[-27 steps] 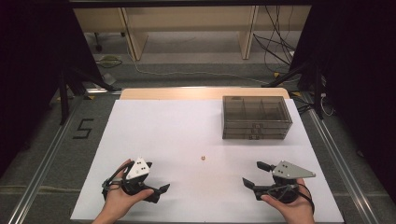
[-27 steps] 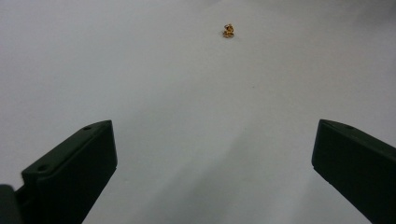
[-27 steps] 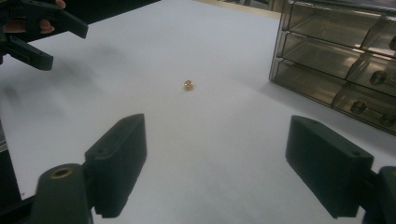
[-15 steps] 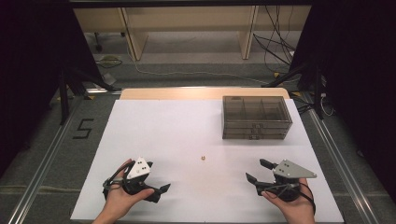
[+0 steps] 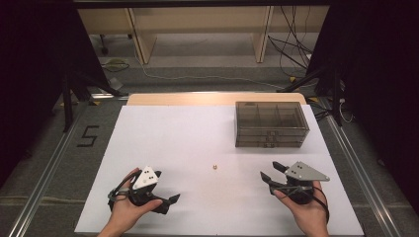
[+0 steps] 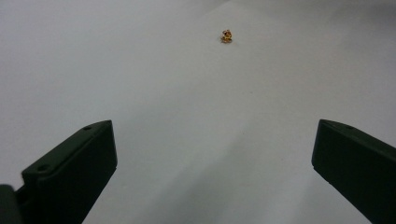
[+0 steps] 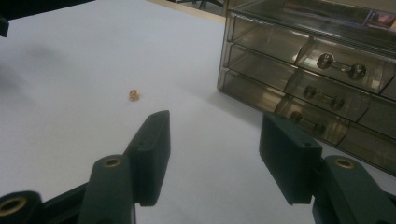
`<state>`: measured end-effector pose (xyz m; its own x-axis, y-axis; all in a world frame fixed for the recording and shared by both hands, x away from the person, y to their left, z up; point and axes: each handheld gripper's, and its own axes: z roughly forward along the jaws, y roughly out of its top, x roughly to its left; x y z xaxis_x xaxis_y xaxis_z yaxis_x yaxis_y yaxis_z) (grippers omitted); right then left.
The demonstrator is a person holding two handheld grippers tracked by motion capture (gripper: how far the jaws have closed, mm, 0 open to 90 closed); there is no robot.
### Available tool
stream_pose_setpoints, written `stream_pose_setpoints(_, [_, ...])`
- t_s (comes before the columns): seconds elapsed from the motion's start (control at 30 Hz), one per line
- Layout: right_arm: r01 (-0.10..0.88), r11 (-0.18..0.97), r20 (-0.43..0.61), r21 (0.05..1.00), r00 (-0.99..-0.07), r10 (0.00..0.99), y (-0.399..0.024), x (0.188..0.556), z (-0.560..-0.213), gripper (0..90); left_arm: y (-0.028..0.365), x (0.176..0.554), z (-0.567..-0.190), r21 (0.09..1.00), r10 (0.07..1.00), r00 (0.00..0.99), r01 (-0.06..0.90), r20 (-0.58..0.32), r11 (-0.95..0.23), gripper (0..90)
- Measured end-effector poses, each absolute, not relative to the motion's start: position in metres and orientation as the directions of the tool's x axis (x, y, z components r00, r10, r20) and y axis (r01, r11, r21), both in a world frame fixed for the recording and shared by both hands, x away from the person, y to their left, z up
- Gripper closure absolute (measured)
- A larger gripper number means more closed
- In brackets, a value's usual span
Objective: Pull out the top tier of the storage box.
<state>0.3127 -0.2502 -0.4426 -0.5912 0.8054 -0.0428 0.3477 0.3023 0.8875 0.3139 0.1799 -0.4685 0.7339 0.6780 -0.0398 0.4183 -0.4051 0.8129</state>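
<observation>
Gold-coloured metal identified the single small part (image 5: 215,167) that lay on the white worktop (image 5: 188,133), roughly midway between the two tools and apart from both. It rested in the open, near the front half of the sheet, where either tool could approach it without obstruction.

Left tool (image 5: 160,202): held low over the worktop in the person's left hand (image 5: 129,210), angled toward the small part. In the left gripper view the jaws stood wide apart with nothing between them, and the small part (image 6: 226,36) lay well ahead on the centre line. This alignment suggested a pick-up approach.

Right tool (image 5: 271,173): held in the right hand (image 5: 307,210), jaws parted and empty. In the right gripper view the jaws pointed between the small part (image 7: 134,95) and the drawer cabinet (image 7: 317,74), favouring the cabinet. This posture suited opening a drawer, judged from orientation only.

Drawer cabinet (image 5: 271,124): smoke-tinted clear plastic, set at the far right of the worktop with its knobbed fronts facing the person. All drawers appeared closed.

Count:
- Small parts: one.
- Cabinets: one, with three tiers of drawers.
- Tools: two.
- Hands: two.
</observation>
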Motion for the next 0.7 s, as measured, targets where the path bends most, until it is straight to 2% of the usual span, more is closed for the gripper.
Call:
stream_pose_setpoints(0.37, [0.371,0.225,-0.02,0.901,-0.482,0.876,-0.254,0.335,-0.436,39.6,0.179,0.316,-0.468,0.814,0.679,0.733,0.416,-0.038,-0.404,0.0])
stream_pose_setpoints(0.7, [0.375,0.21,-0.022,0.903,-0.447,0.894,-0.25,0.35,-0.439,39.1,0.179,0.316,-0.468,0.815,0.678,0.734,0.415,-0.037,-0.404,0.0])
